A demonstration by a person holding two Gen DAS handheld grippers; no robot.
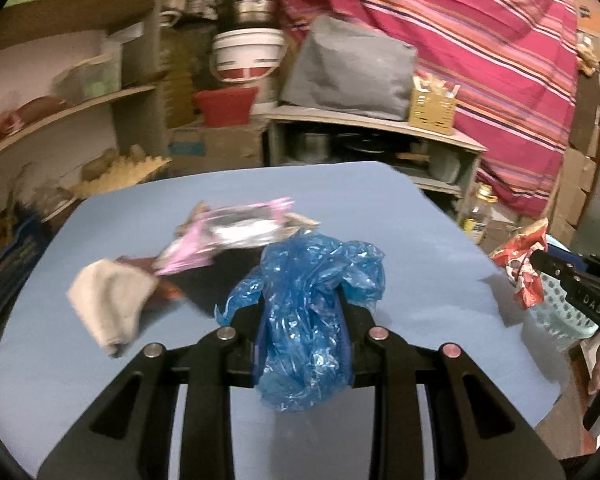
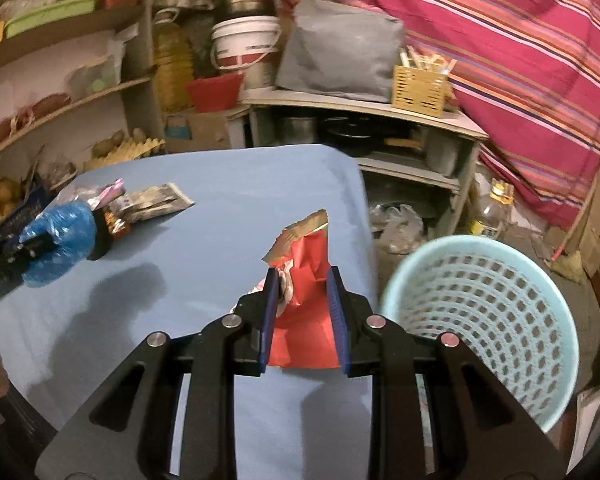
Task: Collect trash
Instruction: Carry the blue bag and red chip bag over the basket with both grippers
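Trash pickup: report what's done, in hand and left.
Done: nothing visible in the pale blue perforated basket. In hand: left tongs clamp a crumpled blue plastic bag; right tongs clamp a red wrapper. Left: pink foil wrapper and beige scrap.

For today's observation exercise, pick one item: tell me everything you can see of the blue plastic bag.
The blue plastic bag is thin, glossy, see-through film, crumpled into a loose bunch. It sits clamped between the two fingers of the left gripper, bulging out ahead of them and hanging below. It is held above the blue table, apart from the pink wrapper behind it. The right wrist view shows it as a rounded wad.
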